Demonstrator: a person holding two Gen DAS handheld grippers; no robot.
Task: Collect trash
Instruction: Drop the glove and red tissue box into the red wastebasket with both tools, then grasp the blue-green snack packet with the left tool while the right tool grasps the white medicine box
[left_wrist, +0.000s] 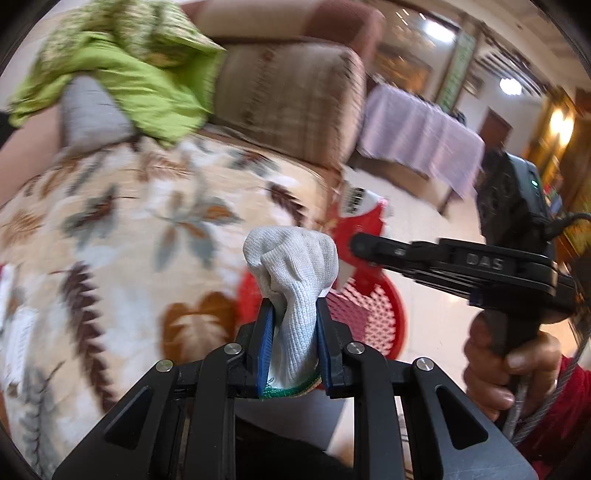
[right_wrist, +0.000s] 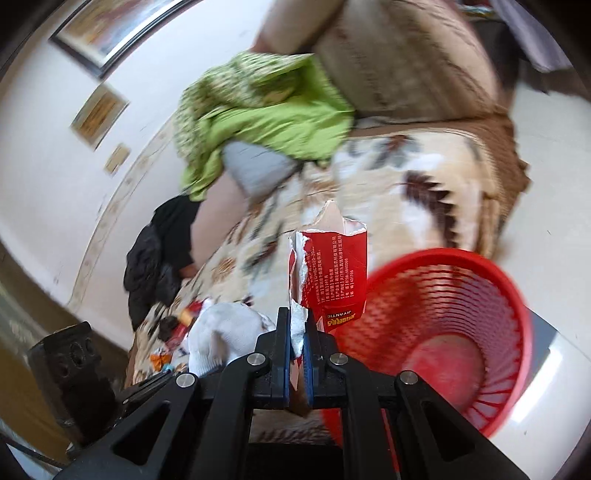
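Observation:
In the left wrist view my left gripper (left_wrist: 293, 310) is shut on a white knit glove (left_wrist: 295, 266) with a green and red cuff, its bunched end sticking up past the blue pads. My right gripper (right_wrist: 298, 317) is shut on a torn red carton (right_wrist: 332, 273) that stands upright between its pads. A red mesh basket (right_wrist: 443, 332) lies just beyond and right of the carton, its mouth facing me. The basket (left_wrist: 369, 314) also shows behind the glove. A hand (left_wrist: 509, 369) holds the right gripper (left_wrist: 356, 245) at the right edge of the left wrist view.
A sofa with a leaf-patterned cover (left_wrist: 129, 221) fills the left side, a green cloth (right_wrist: 266, 110) heaped on it. Small bits of litter (right_wrist: 177, 325) lie on the cover near a black garment (right_wrist: 155, 258). A table with a lilac cloth (left_wrist: 417, 136) stands farther off on the pale floor.

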